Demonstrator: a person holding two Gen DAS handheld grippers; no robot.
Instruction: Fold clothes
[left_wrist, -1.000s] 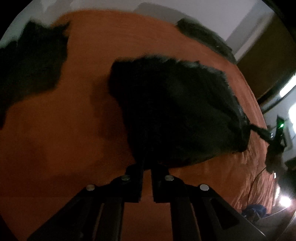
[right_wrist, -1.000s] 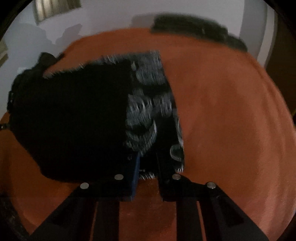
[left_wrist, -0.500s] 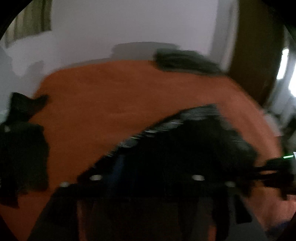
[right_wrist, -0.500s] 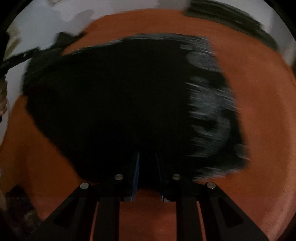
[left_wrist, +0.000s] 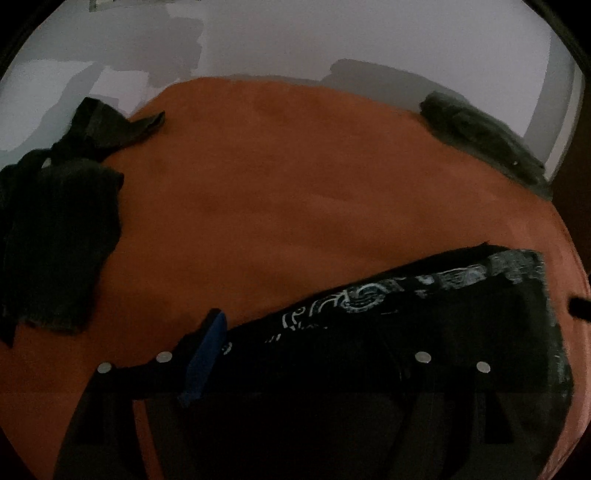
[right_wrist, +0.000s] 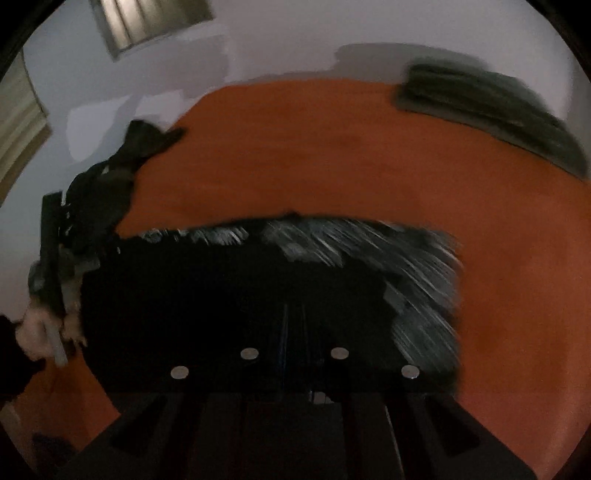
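Note:
A black garment with a white print (left_wrist: 461, 314) lies on the orange bed cover (left_wrist: 277, 166), its printed band along the far edge. My left gripper (left_wrist: 295, 332) hangs low over its near part. Its jaws are opening and stand wide, the blue-padded left finger (left_wrist: 207, 350) at the cloth's left edge, with no pad pressing on it. In the right wrist view the same garment (right_wrist: 221, 295) is motion-blurred. My right gripper (right_wrist: 291, 332) is over its dark middle, jaws closing to a narrow slit with cloth pinched between them.
A heap of dark clothes (left_wrist: 55, 229) sits at the bed's left edge. A folded grey-green garment (left_wrist: 480, 133) lies at the far right corner by the pale wall. A hand holding the other gripper (right_wrist: 48, 325) shows at the left of the right wrist view.
The left gripper, shut on the garment's edge a second ago, has let go and spread its jaws. The right gripper has carried the garment across; the printed band now runs along the far edge.

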